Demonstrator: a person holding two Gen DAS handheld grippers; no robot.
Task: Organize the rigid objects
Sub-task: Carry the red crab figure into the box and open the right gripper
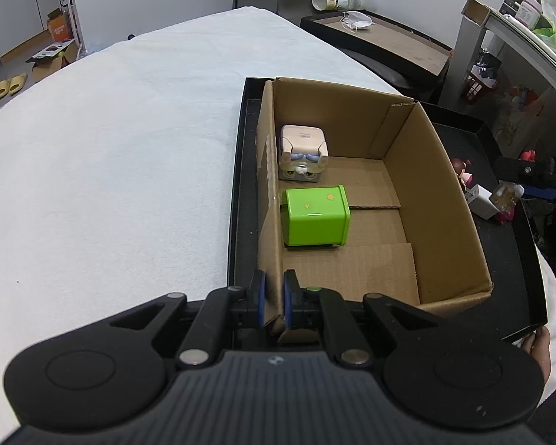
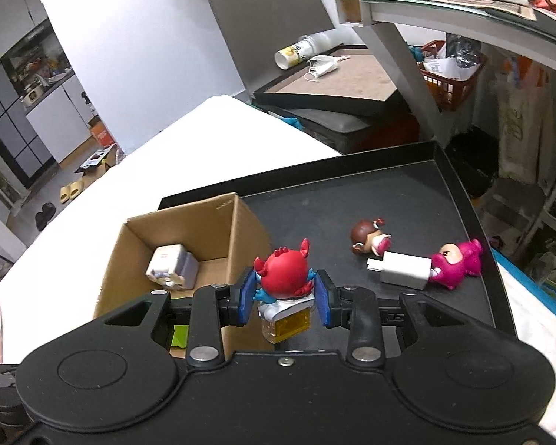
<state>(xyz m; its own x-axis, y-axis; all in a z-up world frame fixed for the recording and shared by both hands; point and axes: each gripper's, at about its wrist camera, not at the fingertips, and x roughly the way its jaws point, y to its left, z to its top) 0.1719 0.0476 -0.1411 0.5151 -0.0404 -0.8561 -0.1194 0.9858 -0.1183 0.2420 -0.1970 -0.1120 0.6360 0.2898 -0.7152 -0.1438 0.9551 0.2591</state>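
A cardboard box (image 1: 437, 200) sits in a black tray (image 1: 241, 193). My left gripper (image 1: 274, 302) is shut on the box's near left wall. Inside lie a green cube tin (image 1: 315, 217) and a beige cube toy (image 1: 303, 152). My right gripper (image 2: 284, 296) is shut on a red crab figure (image 2: 283, 272) on a yellow block base, held above the tray next to the box (image 2: 218, 222). On the tray (image 2: 407, 193) lie a brown-haired figure (image 2: 368, 239), a white charger (image 2: 404, 269) and a pink figure (image 2: 457, 261).
The tray rests on a white cloth-covered table (image 1: 111, 148). Behind it stand a dark chair with a board, a cup (image 2: 296, 52) and a mask. A grey shelf (image 2: 444, 11) overhangs the right side. A hand (image 1: 537, 348) holds the tray's near right corner.
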